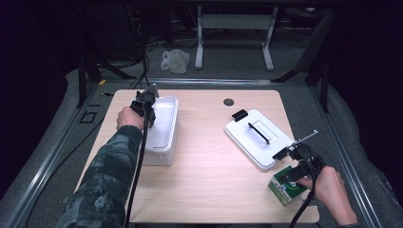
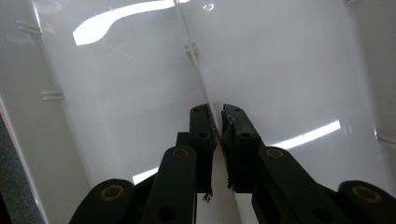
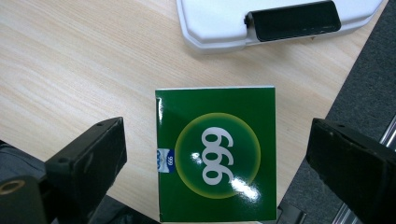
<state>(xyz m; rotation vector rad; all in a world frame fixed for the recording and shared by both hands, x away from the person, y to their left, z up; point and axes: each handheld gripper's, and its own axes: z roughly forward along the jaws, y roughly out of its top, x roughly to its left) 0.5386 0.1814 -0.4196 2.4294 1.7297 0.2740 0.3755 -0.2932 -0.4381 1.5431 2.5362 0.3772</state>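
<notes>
Pale wooden worktop (image 1: 204, 156) carries 3 things. At its far left, the left gripper (image 1: 148, 105) reaches down into a white bin (image 1: 164, 128), jaws nearly closed, holding nothing. At the near right corner, the right gripper (image 1: 291, 176) hovers wide open around a green box (image 3: 215, 156), beside a white lid (image 1: 256, 135).

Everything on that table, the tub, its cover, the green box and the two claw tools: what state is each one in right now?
White tub: open, lid off, upright on the table.
Lid: lying flat on the table, handle up, apart from the tub.
Green box: closed, lying flat by the table's edge.
Left gripper: shut on the tub's wall.
Right gripper: open, jaws either side of the green box, not touching it.
</notes>
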